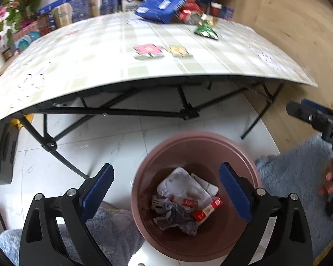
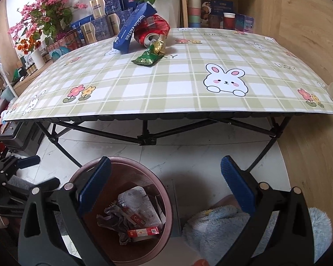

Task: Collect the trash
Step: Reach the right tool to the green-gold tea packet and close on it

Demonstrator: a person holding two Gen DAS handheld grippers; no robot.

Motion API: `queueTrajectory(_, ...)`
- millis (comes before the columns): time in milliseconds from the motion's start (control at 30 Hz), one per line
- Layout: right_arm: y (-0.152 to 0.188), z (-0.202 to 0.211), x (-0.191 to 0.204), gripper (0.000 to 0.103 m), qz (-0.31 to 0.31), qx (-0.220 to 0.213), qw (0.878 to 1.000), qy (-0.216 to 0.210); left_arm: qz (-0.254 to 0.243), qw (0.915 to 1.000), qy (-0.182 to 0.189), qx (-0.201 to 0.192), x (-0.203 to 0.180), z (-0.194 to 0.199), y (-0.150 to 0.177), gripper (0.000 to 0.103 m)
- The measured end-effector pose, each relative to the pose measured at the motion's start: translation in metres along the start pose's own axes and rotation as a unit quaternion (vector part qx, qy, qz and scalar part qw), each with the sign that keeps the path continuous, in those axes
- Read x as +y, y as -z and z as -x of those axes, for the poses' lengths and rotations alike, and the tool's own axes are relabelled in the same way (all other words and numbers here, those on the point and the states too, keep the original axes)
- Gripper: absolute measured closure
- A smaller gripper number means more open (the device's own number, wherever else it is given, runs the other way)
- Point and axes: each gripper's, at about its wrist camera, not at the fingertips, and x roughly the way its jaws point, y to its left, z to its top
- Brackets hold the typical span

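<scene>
A brown round bin (image 1: 199, 140) stands on the white floor in front of the table. Inside lie a crumpled white wrapper (image 1: 182, 184), a red carton (image 1: 207, 210) and grey crumpled paper. My left gripper (image 1: 166, 170) hangs open right above the bin, with nothing between its blue pads. The right gripper (image 2: 166, 164) is open and empty too, just to the right of the bin (image 2: 131, 161). On the table's far side lie a blue coffee box (image 2: 133, 28), a red can (image 2: 152, 34), a gold wrapper (image 2: 158, 45) and a green wrapper (image 2: 147, 58).
The folding table (image 2: 188, 102) has a green checked cloth and black crossed legs (image 2: 146, 140). Boxes, paper cups and flower pots line the back. A wooden wall (image 2: 310, 44) closes the right side. A fluffy light-blue fabric (image 2: 213, 226) lies near the bin; a black case (image 2: 20, 137) sits left.
</scene>
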Motion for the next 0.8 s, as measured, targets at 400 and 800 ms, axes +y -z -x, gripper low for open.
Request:
queueTrajectory(400,-0.005,0.003,0.011,0.006,0.029,-0.008,0.999,-0.028,0.052,0.9936,-0.052,-0.085,0.023,0.036,-0.008,0.008)
queueTrajectory(800,-0.088,0.001,0.001,0.006,0.058,-0.036,0.994,-0.085,0.121,0.9757,-0.077,-0.166,0.070,0.075,-0.049,0.007)
